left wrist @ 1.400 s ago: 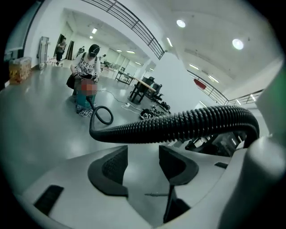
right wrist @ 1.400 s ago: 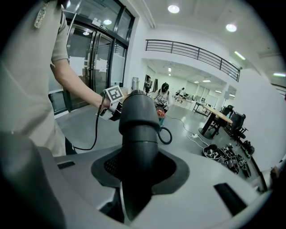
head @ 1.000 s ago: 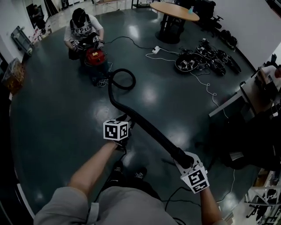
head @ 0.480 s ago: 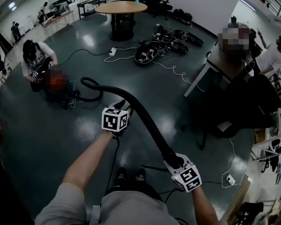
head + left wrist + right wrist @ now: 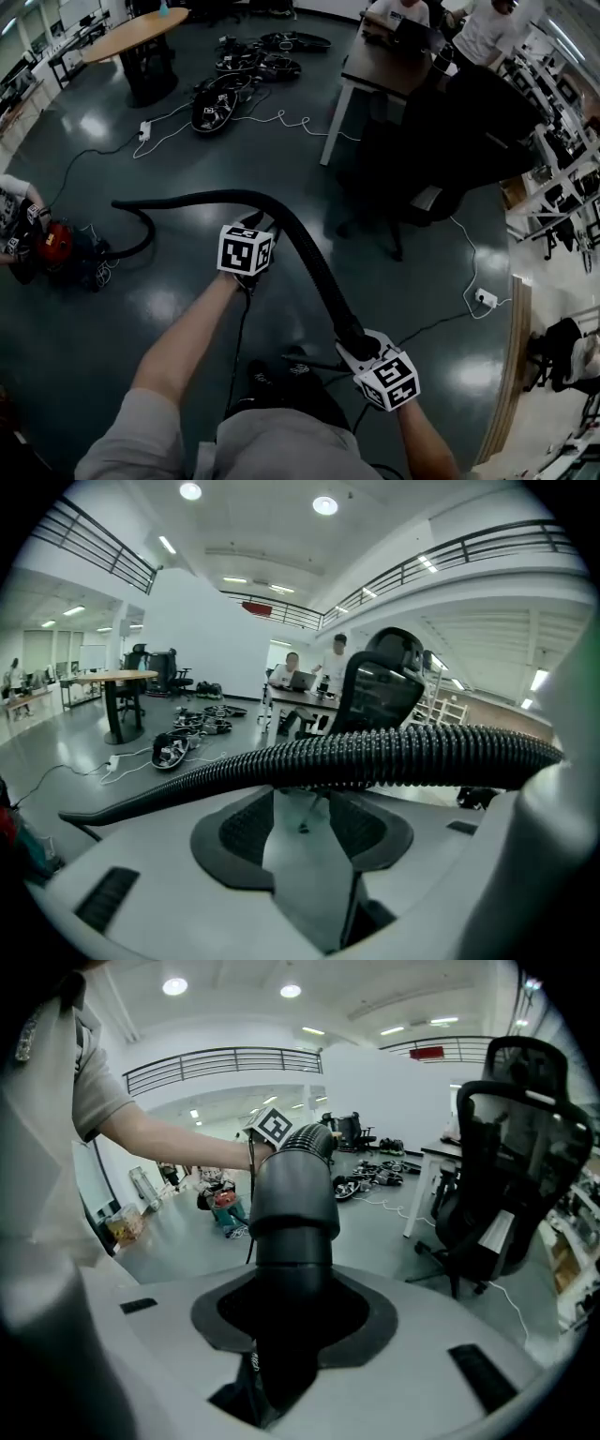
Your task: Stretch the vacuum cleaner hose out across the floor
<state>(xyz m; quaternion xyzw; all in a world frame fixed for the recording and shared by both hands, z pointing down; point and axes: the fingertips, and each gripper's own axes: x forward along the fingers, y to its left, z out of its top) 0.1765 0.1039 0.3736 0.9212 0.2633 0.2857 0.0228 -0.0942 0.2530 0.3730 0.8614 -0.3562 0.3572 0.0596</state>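
A: Head view first. Where's the hose (image 5: 309, 258)?
B: It runs from the red vacuum cleaner (image 5: 56, 242) at far left, bends in an arc over the floor (image 5: 169, 309), rises past the left gripper (image 5: 258, 225) & ends in the right gripper (image 5: 356, 354). Not straight, and the near part's off the ground.
A: Left gripper view?
B: Jaws apart, though they've just been closing. The ribbed hose lies across just beyond the tips, w/ bare floor showing between the pads, so nothing's pinched. More a guide than a grip, I'd say.
A: Right gripper view?
B: Jaws clamped on the hose's smooth end cuff, which points straight out from the pads. Looks firm.
A: So which step?
B: Mid-stretch, prob. about halfway. The end is held, but the arc near the vacuum cleaner isn't pulled out.
A: Next?
B: My guess: keep the right clamp tight, draw the end away from the vacuum cleaner till the bend goes, then lay it flat. The left gripper either closes on the ribs or lets them slide. The office chair (image 5: 441, 150) & power strip (image 5: 485, 298) are nearby, a snag risk.
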